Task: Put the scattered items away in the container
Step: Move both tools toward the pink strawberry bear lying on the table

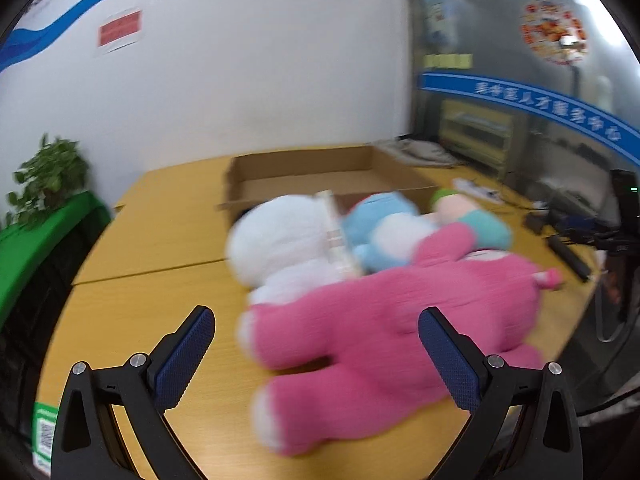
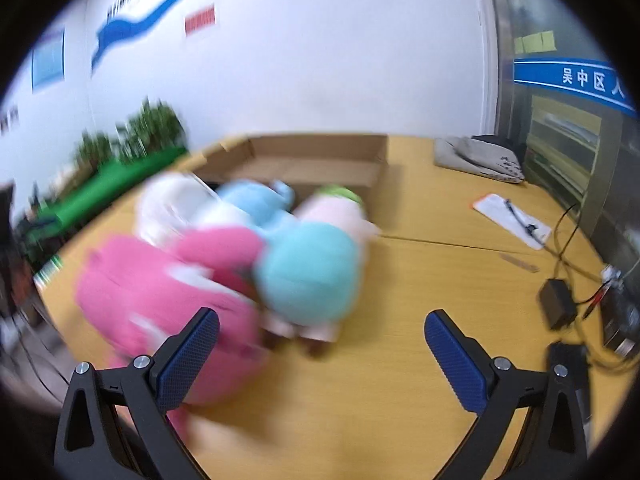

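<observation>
Several plush toys lie in a heap on the wooden table in front of an open cardboard box [image 1: 304, 168] [image 2: 316, 156]. A big pink plush [image 1: 384, 344] [image 2: 160, 280] lies nearest, with a white plush [image 1: 280, 240] [image 2: 168, 200], a blue plush [image 1: 384, 224] [image 2: 256, 200] and a pale pink plush in a teal top [image 1: 476, 224] [image 2: 312, 268] behind it. My left gripper [image 1: 316, 356] is open, its fingers wide on either side of the pink plush's legs, above it. My right gripper [image 2: 320, 360] is open over bare table, just right of the pink plush. Both views are motion-blurred.
A green planter with leafy plants [image 1: 44, 216] [image 2: 120, 160] stands at the table's left. A grey bag [image 2: 480, 156], a clipboard [image 2: 512, 220], a power strip [image 1: 476, 192], a black adapter with cables [image 2: 556, 304] and black devices [image 1: 568, 256] lie on the right side. A white wall is behind.
</observation>
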Demonstrator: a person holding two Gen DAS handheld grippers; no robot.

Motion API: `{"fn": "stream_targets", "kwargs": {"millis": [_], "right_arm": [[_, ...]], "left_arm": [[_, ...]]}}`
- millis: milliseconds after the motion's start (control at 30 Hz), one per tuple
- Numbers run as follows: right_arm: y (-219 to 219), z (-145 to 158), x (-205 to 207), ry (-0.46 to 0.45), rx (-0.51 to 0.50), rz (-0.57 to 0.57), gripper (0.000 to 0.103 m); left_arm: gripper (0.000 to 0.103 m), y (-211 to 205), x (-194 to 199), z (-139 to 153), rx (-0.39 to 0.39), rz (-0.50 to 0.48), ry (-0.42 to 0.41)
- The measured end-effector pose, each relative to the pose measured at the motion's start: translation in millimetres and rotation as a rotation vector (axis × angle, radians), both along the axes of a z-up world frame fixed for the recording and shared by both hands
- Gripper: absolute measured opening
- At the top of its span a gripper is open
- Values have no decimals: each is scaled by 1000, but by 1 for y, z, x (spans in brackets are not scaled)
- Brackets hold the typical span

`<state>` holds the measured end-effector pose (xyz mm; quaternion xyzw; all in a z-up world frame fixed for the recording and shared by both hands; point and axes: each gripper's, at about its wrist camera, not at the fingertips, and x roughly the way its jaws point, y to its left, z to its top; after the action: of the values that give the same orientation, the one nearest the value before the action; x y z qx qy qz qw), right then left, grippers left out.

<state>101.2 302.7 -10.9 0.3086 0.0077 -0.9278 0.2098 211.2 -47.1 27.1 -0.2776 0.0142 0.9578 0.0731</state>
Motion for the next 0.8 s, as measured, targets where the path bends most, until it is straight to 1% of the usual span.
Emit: {"fn": "stream_targets", "kwargs": {"millis": [67, 133, 200, 300, 467, 567, 700, 800], "right_arm": [[-24, 4, 12, -18, -23, -8, 103], [-43, 0, 21, -58, -21, -30, 103], [-55, -6, 26, -98, -29, -51, 103], [-69, -13, 41, -95, -1, -73, 103], [-79, -11, 54, -80, -3, -65, 103], [-87, -10, 56, -70, 31, -61, 103], [-90, -8, 55, -65, 35, -62, 103], [-92, -11, 50, -72, 45, -64, 103]], "left_arm": [[103, 25, -6, 0, 29, -64, -16], [103, 37, -13, -1, 26, -93, -38], [103, 52, -15, -4, 16, -97, -58], [103, 62, -21, -14, 43, -101, -115], [103, 52, -18, -23, 123, -64, -183], [103, 44, -22, -31, 154, -20, -210], [103, 30, -28, -34, 257, -36, -231], [103, 26, -34, -35, 284, -44, -236]]}}
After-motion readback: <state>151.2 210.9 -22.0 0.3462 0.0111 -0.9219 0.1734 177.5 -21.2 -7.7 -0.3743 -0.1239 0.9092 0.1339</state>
